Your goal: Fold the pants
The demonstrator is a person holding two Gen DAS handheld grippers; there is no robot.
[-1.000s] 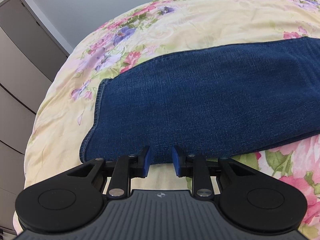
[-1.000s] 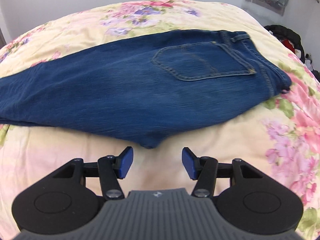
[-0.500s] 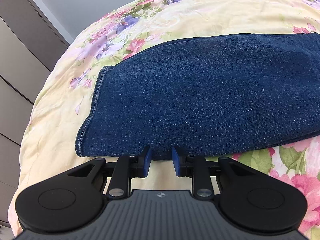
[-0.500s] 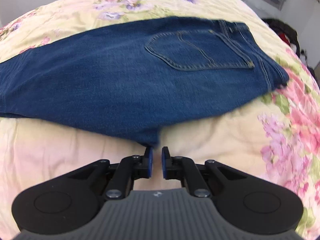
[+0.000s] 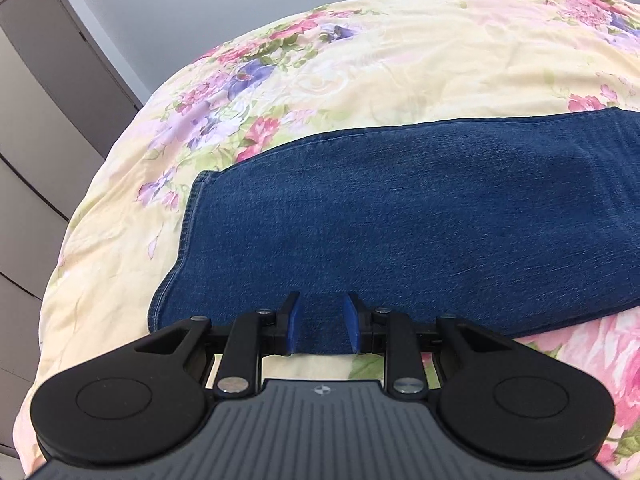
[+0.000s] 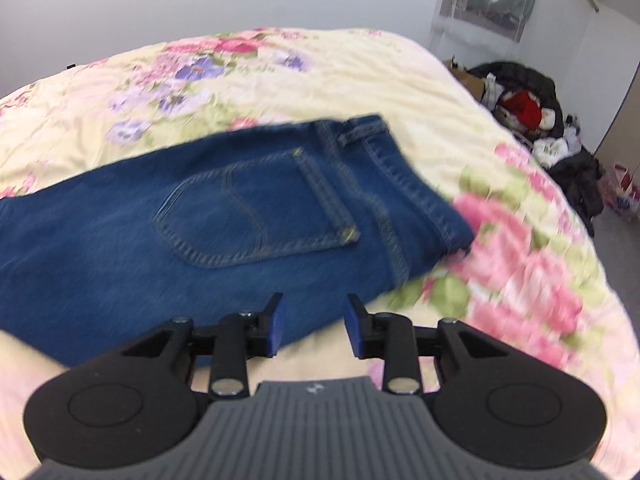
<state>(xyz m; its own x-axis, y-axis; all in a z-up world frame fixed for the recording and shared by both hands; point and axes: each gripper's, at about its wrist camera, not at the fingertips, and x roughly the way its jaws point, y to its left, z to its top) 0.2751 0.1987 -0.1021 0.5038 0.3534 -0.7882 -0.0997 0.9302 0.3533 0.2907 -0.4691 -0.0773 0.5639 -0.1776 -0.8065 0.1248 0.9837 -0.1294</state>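
Observation:
Blue jeans lie folded lengthwise on a floral bedspread. The left wrist view shows the leg end [image 5: 400,216] with the hem at the left. The right wrist view shows the waist end [image 6: 248,216] with a back pocket and waistband. My left gripper [image 5: 321,325] is open, its blue pads either side of the near edge of the leg, not clamped on it. My right gripper [image 6: 313,325] is open and empty over the near edge of the seat; this view is blurred.
The floral bedspread [image 5: 400,72] covers the bed all around the jeans. A grey wardrobe [image 5: 36,128] stands to the left. A pile of dark clothes and bags [image 6: 532,112] lies on the floor beyond the bed's right edge.
My right gripper shut near the crotch edge half a second ago, then opened and swung right toward the waistband. My left gripper stayed at the leg's near edge and tilted up slightly.

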